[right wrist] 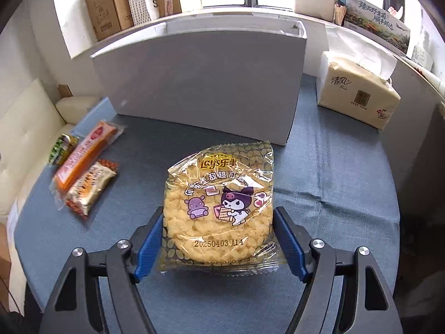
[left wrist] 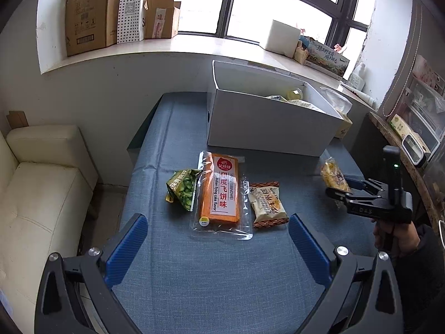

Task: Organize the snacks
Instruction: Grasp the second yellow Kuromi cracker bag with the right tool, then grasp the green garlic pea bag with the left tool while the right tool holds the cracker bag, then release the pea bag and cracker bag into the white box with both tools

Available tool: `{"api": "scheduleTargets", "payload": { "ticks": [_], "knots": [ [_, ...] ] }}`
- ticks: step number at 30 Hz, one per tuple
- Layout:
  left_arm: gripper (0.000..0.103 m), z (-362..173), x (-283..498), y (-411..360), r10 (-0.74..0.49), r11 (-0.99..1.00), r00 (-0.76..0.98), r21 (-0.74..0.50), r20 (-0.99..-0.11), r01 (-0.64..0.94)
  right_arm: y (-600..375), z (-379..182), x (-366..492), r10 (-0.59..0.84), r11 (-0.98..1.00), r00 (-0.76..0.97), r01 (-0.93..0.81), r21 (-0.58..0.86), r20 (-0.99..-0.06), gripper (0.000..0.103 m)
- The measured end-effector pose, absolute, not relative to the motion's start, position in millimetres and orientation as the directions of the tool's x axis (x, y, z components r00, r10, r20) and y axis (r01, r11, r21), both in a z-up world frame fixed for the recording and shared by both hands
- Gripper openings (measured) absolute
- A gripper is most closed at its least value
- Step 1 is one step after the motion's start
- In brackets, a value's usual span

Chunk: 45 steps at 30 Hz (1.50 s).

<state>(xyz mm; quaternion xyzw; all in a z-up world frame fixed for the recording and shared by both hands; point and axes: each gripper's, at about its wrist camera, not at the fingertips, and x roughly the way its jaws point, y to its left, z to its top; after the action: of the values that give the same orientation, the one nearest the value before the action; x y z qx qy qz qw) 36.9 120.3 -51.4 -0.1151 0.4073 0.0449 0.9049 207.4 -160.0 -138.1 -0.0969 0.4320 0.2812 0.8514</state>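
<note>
A: Left wrist view first. Jaws?

B: Left gripper spread wide, nothing between the pads, hovering over the blue cloth on the near side of the white box. Probably waiting its turn.

A: Snacks there?

B: Three in a row in front of the white box: green packet, orange flatbread pack, beige packet. Lined up near the box, likely for short carries. All beyond the left fingertips, none inside the jaws.

A: Right side, same view?

B: Right gripper off the box's front right corner, pinching the Lay's packet, which tilts up and seems clear of the cloth. Box open at the top, some snacks already inside, so likely headed there.

A: Right wrist view?

B: Packet square between the blue pads, both pressing its side edges, top half sticking out past the tips toward the box's front wall. Tissue pack right of the box, not involved.
</note>
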Motion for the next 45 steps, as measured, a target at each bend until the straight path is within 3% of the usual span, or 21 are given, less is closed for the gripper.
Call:
{"api": "scheduleTargets", "payload": {
  "ticks": [8, 14, 16, 18, 19, 21, 23, 29, 45],
  "knots": [
    [0.103, -92, 92, 152, -0.030, 0.963, 0.595, -0.183, -0.803, -0.198, -170, -93, 146, 0.546, 0.778, 0.488, -0.598, 0.196, -0.681, 0.080],
    [0.101, -130, 132, 166, -0.008, 0.967, 0.520, -0.139, -0.854, -0.214, -174, -80, 118, 0.584, 0.760, 0.485, -0.609, 0.227, -0.651, 0.080],
    [0.093, -138, 139, 164, -0.002, 0.970, 0.503, -0.124, -0.864, -0.209, -167, -82, 115, 0.578, 0.757, 0.473, -0.616, 0.219, -0.664, 0.080],
    [0.077, -145, 145, 161, -0.003, 0.975, 0.484, -0.110, -0.875, -0.194, -166, -83, 111, 0.573, 0.756, 0.474, -0.621, 0.208, -0.669, 0.080],
    [0.076, -146, 145, 160, -0.017, 0.975, 0.491, -0.123, -0.871, -0.185, -166, -83, 110, 0.573, 0.756, 0.470, -0.620, 0.211, -0.672, 0.080],
    [0.056, -145, 144, 157, -0.036, 0.976, 0.505, -0.138, -0.862, -0.167, -166, -84, 110, 0.575, 0.755, 0.467, -0.620, 0.214, -0.672, 0.080],
    [0.046, -141, 143, 151, 0.026, 0.982, 0.509, -0.074, -0.860, -0.174, -166, -85, 109, 0.570, 0.756, 0.467, -0.621, 0.209, -0.676, 0.080],
    [0.046, -126, 127, 134, 0.043, 0.991, 0.547, -0.036, -0.836, -0.132, -161, -86, 108, 0.573, 0.749, 0.461, -0.630, 0.204, -0.677, 0.080],
    [0.046, -18, 107, 53, -0.102, 0.994, 0.716, -0.096, -0.691, 0.049, -162, -52, 119, 0.582, 0.764, 0.528, -0.616, 0.193, -0.618, 0.080]
  ]
}}
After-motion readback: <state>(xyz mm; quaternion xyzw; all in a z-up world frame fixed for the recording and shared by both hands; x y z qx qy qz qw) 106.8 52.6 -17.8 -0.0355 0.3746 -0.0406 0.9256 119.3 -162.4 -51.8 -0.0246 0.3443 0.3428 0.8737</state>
